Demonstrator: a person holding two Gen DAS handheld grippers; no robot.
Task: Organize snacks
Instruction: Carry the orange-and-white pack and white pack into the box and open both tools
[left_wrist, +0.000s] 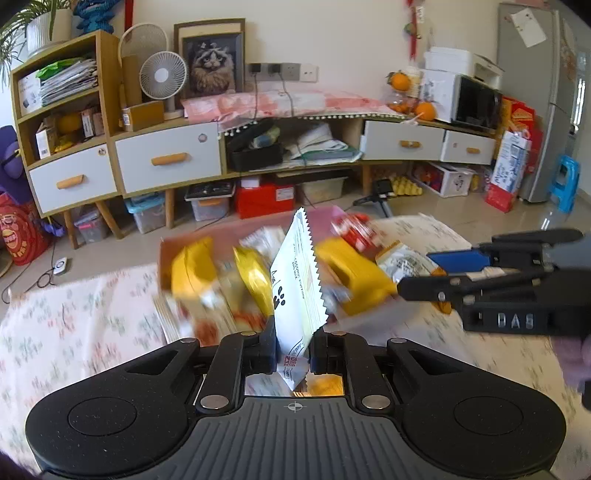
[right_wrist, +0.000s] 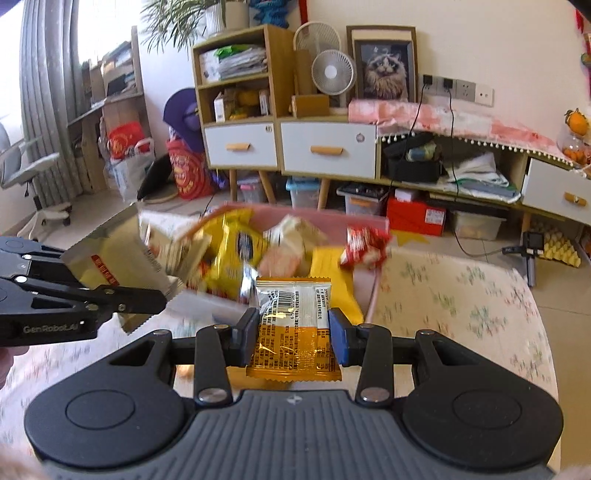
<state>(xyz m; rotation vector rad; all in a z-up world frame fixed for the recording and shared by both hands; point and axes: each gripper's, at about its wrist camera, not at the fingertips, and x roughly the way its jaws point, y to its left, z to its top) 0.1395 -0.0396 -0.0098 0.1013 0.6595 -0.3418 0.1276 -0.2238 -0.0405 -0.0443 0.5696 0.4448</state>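
The left gripper (left_wrist: 293, 347) has its fingers pressed nearly together on a thin white sachet (left_wrist: 297, 280) with zigzag edges and a small paw print. The sachet stands upright between the pads, its tip pointing to twelve o'clock, and its lower corner pokes out below the grip. From the right wrist camera the same sachet (right_wrist: 114, 254) shows a silvery face, out at nine o'clock, clamped in the black fingers (right_wrist: 122, 302).

The right gripper (right_wrist: 291, 332) is closed partway on a small orange and silver snack packet (right_wrist: 293, 328). One pad presses each side, and the packet lies flat between them with its barcode facing up. In the left wrist view that gripper (left_wrist: 417, 273) comes in from three o'clock, and only a little of the packet shows there.

Both held snacks are lifted clear of the pink box (right_wrist: 332, 218), which sits at twelve o'clock on the floral cloth (right_wrist: 461, 295). In it, blurred, lie yellow bags (right_wrist: 232, 254), a red packet (right_wrist: 364, 242) and pale ones.
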